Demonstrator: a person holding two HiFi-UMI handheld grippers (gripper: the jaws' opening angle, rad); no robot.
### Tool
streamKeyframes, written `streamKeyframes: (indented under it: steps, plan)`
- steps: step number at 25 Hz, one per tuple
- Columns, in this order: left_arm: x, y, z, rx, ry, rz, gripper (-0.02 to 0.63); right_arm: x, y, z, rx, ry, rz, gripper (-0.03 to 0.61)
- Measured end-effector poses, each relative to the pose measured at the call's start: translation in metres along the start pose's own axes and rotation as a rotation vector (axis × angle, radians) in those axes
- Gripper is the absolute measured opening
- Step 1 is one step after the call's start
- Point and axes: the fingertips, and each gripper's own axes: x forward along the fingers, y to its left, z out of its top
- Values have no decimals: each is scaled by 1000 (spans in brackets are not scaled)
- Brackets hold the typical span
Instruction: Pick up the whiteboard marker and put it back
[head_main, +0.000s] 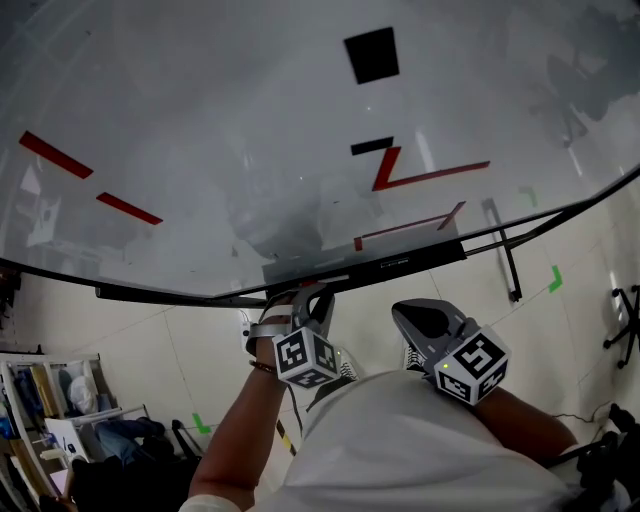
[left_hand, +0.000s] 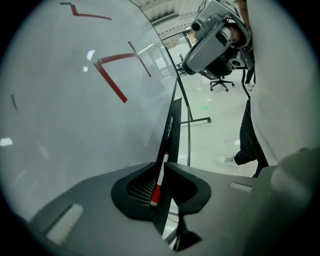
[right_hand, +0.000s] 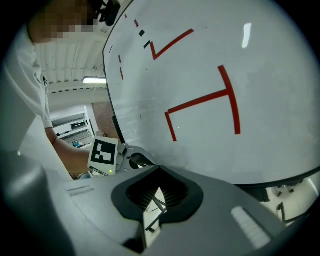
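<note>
Whiteboard marker (left_hand: 158, 182) was not yet on its ledge | whiteboard (head_main: 200, 100) stood ahead, black tray (head_main: 400, 263) along its bottom edge | right gripper (right_hand: 159, 168) was closed, empty | left gripper (left_hand: 165, 161) pinched the marker beside the tray (best laid flat along the ledge before letting go).

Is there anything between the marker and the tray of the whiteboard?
Nothing visible. The left gripper holds the marker right beside the tray, and the stretch of tray ahead looks bare.
</note>
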Motion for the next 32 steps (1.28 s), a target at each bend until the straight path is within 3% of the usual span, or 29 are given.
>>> streamKeyframes:
  steps: [4, 18, 32]
  plan:
    - [15, -2, -5, 50, 33, -45, 74, -3, -5, -1, 10, -3, -18, 2]
    - [42, -6, -20, 173, 115, -76, 77, -10, -11, 1, 12, -10, -51, 2]
    - [52, -11, -20, 194, 131, -96, 63, -13, -14, -4, 33, -8, -63, 2]
